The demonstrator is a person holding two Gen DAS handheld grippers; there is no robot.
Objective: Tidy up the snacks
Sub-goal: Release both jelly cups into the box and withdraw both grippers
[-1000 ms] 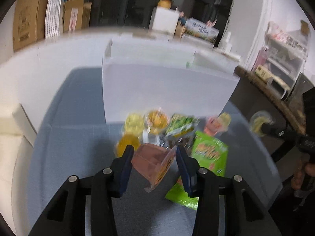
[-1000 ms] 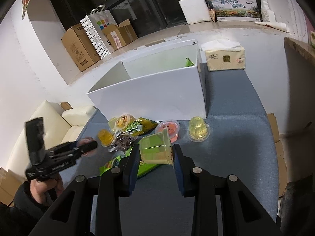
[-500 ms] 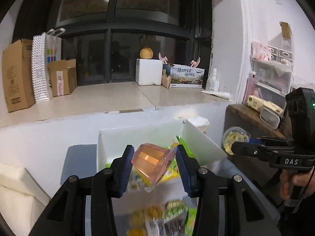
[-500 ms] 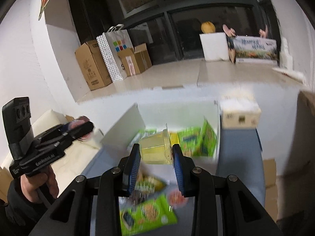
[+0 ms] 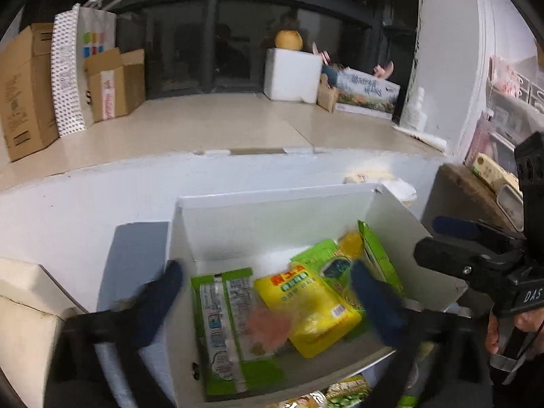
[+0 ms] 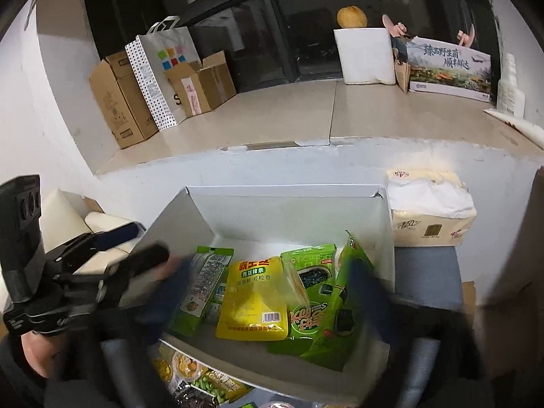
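We see the white box (image 5: 272, 224) filling the lower half of both wrist views, open at the top, against the white ledge wall. Inside it lie snack packets: a yellow packet (image 6: 253, 301) in the middle, a green seaweed packet (image 6: 311, 297) at its three o'clock, and a green-and-white packet (image 5: 221, 323) at its nine o'clock. Our left gripper (image 5: 268, 292) hangs over the box with its jaws opening, spread wide and blurred; a blurred pink jelly cup (image 5: 268, 328) sits between them, touching neither finger, on the packets. Our right gripper (image 6: 268, 292) is likewise opening over the box, a pale translucent cup (image 6: 294, 282) loose between its fingers. At two o'clock from the box stands a tissue pack (image 6: 430, 214). More snacks (image 6: 200, 380) lie at six o'clock, outside the box.
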